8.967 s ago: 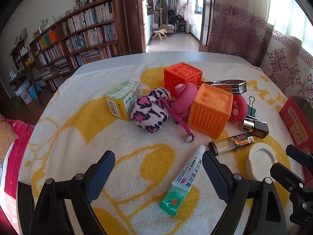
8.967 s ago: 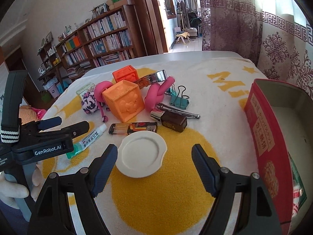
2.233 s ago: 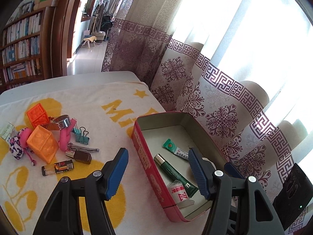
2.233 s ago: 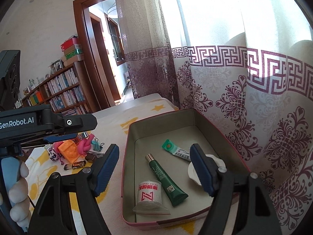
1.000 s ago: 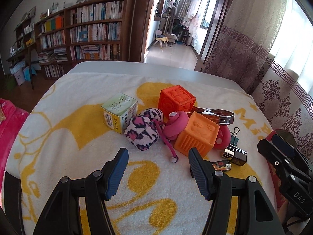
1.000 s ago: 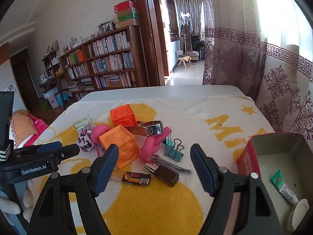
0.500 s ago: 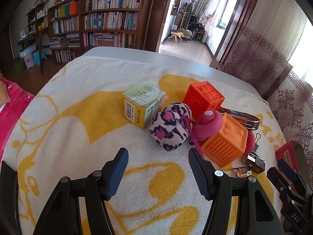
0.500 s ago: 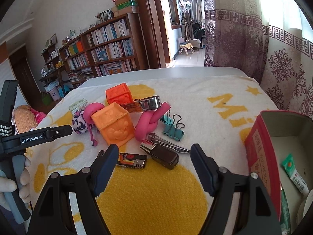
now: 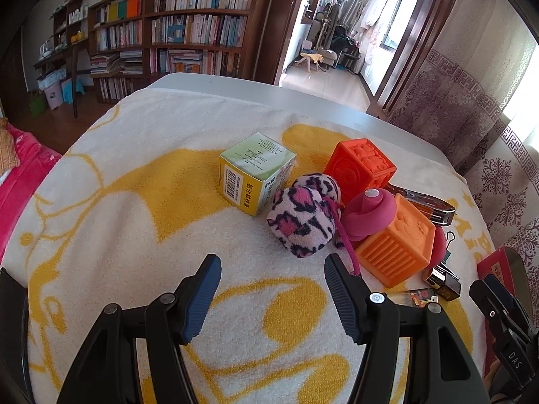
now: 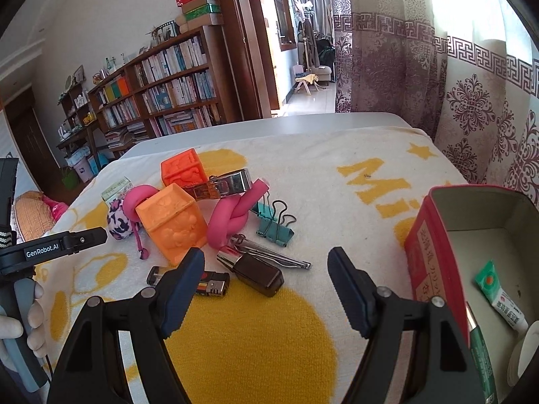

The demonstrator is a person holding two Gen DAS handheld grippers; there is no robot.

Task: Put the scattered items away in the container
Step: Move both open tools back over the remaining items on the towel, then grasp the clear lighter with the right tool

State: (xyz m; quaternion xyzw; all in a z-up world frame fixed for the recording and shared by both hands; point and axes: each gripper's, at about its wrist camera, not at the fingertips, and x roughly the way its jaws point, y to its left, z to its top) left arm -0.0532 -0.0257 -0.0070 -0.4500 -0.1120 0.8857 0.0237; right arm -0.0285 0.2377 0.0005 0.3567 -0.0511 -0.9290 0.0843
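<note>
Scattered items lie on a yellow-and-white towel: a green-yellow box (image 9: 256, 173), a leopard plush (image 9: 303, 217), a red-orange cube (image 9: 360, 166), a pink knotted toy (image 9: 369, 213) and an orange cube (image 9: 395, 240). My left gripper (image 9: 272, 279) is open, just short of the plush, with nothing between its fingers. My right gripper (image 10: 265, 262) is open over a dark brown bottle (image 10: 256, 271), beside a lighter (image 10: 202, 281), a metal clipper (image 10: 273, 252) and a teal binder clip (image 10: 274, 224). The red tin (image 10: 424, 252) at right holds a white tube (image 10: 498, 298), a green tube (image 10: 481, 363) and a white lid (image 10: 525, 350).
A chrome clip (image 10: 225, 181) rests on the pink toy. A hand (image 10: 30, 316) holds the left gripper's handle at the left edge. The table's far edge (image 10: 303, 123) lies beyond the towel, with bookshelves (image 10: 161, 94) behind and curtains (image 10: 471, 101) at right.
The left gripper has come down closer to the box and plush. The right view has crept nearer to the lighter and bottle. Both jaws keep the same width.
</note>
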